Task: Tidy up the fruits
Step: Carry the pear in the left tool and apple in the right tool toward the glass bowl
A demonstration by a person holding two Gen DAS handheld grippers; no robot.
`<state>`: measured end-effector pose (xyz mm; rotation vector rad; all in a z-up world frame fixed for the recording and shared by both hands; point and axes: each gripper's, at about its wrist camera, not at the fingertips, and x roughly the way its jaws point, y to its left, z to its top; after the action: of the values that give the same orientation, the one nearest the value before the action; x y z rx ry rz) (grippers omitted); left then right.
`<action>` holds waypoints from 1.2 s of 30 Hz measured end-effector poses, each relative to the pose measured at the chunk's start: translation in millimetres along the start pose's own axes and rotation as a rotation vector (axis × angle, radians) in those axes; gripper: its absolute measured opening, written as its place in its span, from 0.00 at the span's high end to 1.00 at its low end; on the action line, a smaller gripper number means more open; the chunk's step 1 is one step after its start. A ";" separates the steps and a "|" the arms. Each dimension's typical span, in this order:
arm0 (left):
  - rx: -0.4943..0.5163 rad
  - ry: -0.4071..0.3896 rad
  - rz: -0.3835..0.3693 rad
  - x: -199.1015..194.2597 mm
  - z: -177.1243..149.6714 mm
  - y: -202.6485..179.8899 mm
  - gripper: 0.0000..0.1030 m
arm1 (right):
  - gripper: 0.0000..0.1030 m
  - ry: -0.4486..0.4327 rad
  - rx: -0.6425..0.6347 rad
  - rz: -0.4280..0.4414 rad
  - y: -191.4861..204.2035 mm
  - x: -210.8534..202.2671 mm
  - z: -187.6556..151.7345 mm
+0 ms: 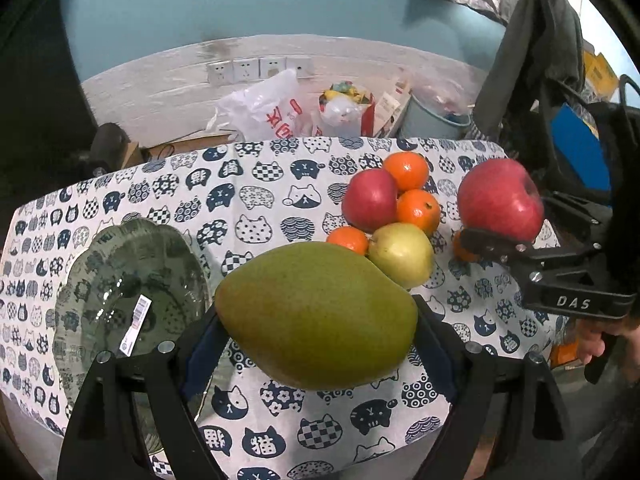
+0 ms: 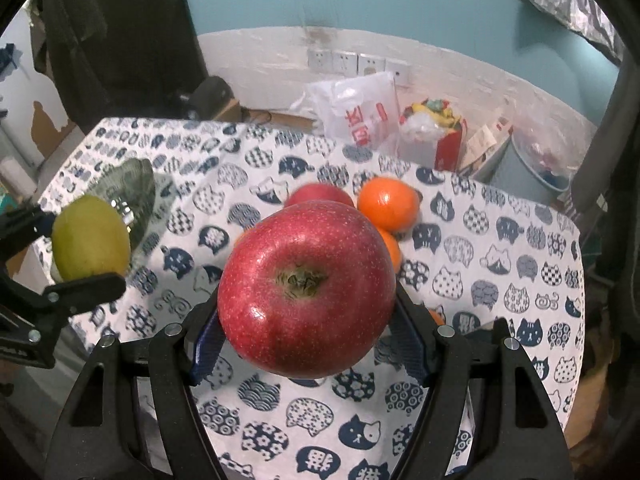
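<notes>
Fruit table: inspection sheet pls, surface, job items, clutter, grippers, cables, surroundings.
Surface: table under a cat-print cloth.
Job's things: empty glass bowl at the left; on the cloth a pile of one red apple, a yellow-green pear and several oranges.
Clutter: nothing seen on the cloth.
Grippers: left gripper shut on a green mango, held above the cloth; right gripper shut on a large red apple, also lifted.
Cables: one thin cable behind the table.
Surroundings: teal wall, wall sockets, plastic bag, bin, hanging jacket.
</notes>
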<state>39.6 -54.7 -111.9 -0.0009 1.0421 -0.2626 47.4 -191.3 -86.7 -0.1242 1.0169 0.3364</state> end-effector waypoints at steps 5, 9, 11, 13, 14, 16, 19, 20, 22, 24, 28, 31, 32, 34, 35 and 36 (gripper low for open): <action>-0.024 -0.021 0.013 -8.7 2.7 11.1 0.16 | 0.29 -0.037 -0.010 0.012 8.3 -8.8 14.2; -0.033 -0.049 0.029 -18.3 5.4 18.6 0.16 | 0.29 -0.053 -0.015 0.027 15.0 -11.6 23.5; -0.039 -0.060 0.036 -22.3 6.1 23.1 0.16 | 0.29 -0.062 -0.023 0.036 19.9 -12.3 29.0; -0.044 -0.067 0.041 -24.2 6.4 26.5 0.16 | 0.29 -0.067 -0.030 0.044 24.8 -12.2 32.5; -0.047 -0.069 0.045 -25.4 6.2 29.1 0.16 | 0.29 -0.069 -0.034 0.047 27.6 -12.0 34.7; -0.056 -0.073 0.048 -27.2 5.5 34.2 0.16 | 0.29 -0.071 -0.042 0.056 34.0 -10.7 38.8; -0.068 -0.077 0.056 -29.6 4.0 42.9 0.16 | 0.29 -0.072 -0.052 0.067 43.3 -8.3 44.2; -0.075 -0.079 0.059 -30.7 3.5 46.4 0.16 | 0.29 -0.073 -0.057 0.071 47.4 -7.0 46.6; -0.087 -0.082 0.060 -32.5 2.7 52.2 0.16 | 0.29 -0.074 -0.062 0.077 52.4 -5.4 49.5; -0.100 -0.087 0.066 -35.1 1.2 58.5 0.16 | 0.29 -0.074 -0.068 0.087 59.6 -3.5 53.4; -0.120 -0.098 0.076 -39.6 -1.6 70.1 0.16 | 0.29 -0.073 -0.079 0.103 72.8 0.0 59.0; -0.143 -0.100 0.081 -40.6 -4.4 78.4 0.16 | 0.29 -0.068 -0.090 0.115 80.4 2.8 62.1; -0.151 -0.098 0.082 -40.8 -5.6 82.4 0.16 | 0.29 -0.066 -0.093 0.118 83.0 4.1 63.2; -0.161 -0.098 0.086 -42.1 -8.6 87.9 0.16 | 0.29 -0.061 -0.099 0.125 89.6 7.1 66.2; -0.167 -0.099 0.091 -43.3 -10.8 90.9 0.16 | 0.29 -0.059 -0.100 0.129 91.4 8.2 67.3; -0.172 -0.098 0.093 -43.5 -12.2 94.0 0.16 | 0.29 -0.058 -0.103 0.133 94.8 9.4 68.8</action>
<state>28.7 47.3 -92.7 -0.1192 0.9614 -0.0865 76.3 -82.3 -53.6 -0.1396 0.9527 0.5114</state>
